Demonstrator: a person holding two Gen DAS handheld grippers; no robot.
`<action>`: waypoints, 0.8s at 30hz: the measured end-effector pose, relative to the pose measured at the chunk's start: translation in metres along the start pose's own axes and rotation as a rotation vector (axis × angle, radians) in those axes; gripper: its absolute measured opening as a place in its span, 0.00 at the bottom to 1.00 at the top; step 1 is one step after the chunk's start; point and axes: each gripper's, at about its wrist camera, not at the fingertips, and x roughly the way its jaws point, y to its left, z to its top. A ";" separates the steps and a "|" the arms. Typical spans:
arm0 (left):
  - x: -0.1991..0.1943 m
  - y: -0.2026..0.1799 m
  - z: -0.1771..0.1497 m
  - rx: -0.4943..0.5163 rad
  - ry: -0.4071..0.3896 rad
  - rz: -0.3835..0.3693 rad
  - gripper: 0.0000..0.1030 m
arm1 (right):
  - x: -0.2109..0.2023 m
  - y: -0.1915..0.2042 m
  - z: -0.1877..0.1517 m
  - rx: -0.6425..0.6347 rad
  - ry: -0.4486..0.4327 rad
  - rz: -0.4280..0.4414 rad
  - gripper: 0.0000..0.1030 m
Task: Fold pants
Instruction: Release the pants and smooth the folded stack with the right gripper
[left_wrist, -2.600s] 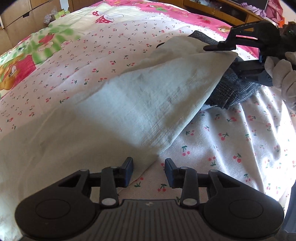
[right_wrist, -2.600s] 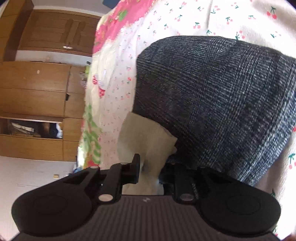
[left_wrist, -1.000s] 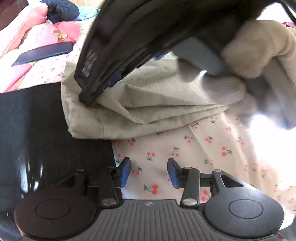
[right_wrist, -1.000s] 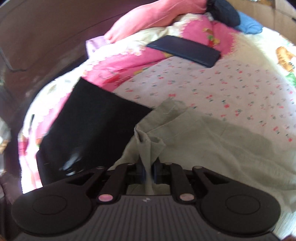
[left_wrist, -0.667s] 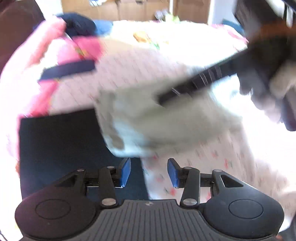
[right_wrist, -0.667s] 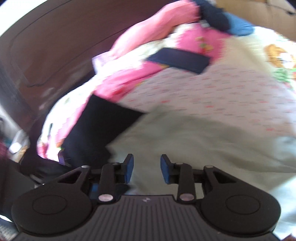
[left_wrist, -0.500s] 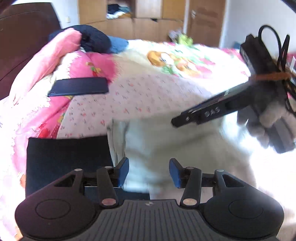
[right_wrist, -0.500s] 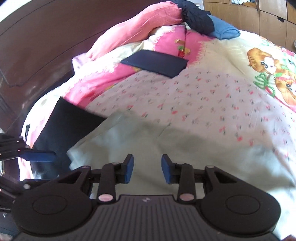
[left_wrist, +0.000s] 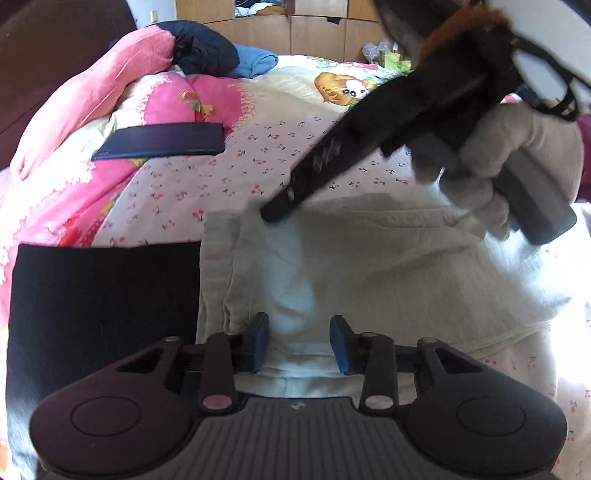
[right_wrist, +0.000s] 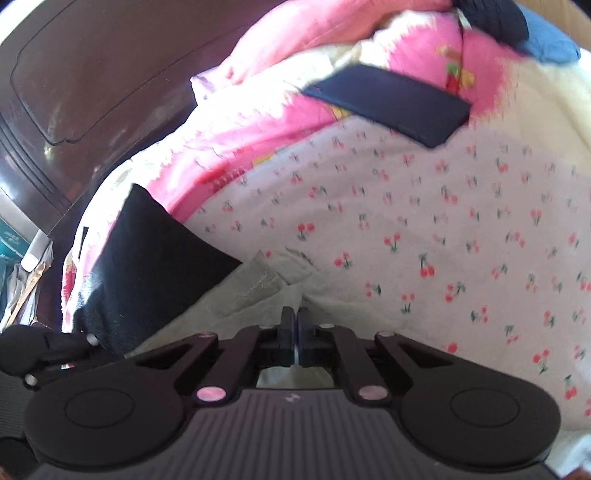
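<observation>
Currently the pale green folded cotton pants (left_wrist: 369, 266) are pinched at lower centre by the right gripper (right_wrist: 296, 339). Left gripper (left_wrist: 299, 341) is held wide apart over them, beside a black folded cloth (left_wrist: 99, 302) at left.

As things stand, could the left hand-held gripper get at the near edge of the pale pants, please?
Probably yes: the left hand-held gripper is open, with the pale pants lying right between its fingers. Nothing sits between them; the right hand-held gripper is pinching the far edge.
</observation>
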 end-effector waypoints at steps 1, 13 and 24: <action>0.000 0.001 -0.002 -0.008 0.001 -0.002 0.50 | -0.001 0.005 -0.001 -0.016 -0.002 0.000 0.03; -0.011 -0.010 -0.010 0.032 0.008 0.038 0.49 | 0.032 0.037 0.013 -0.125 -0.010 -0.047 0.05; -0.025 -0.023 -0.003 0.136 -0.053 0.069 0.49 | -0.113 -0.037 -0.084 0.354 -0.228 -0.408 0.35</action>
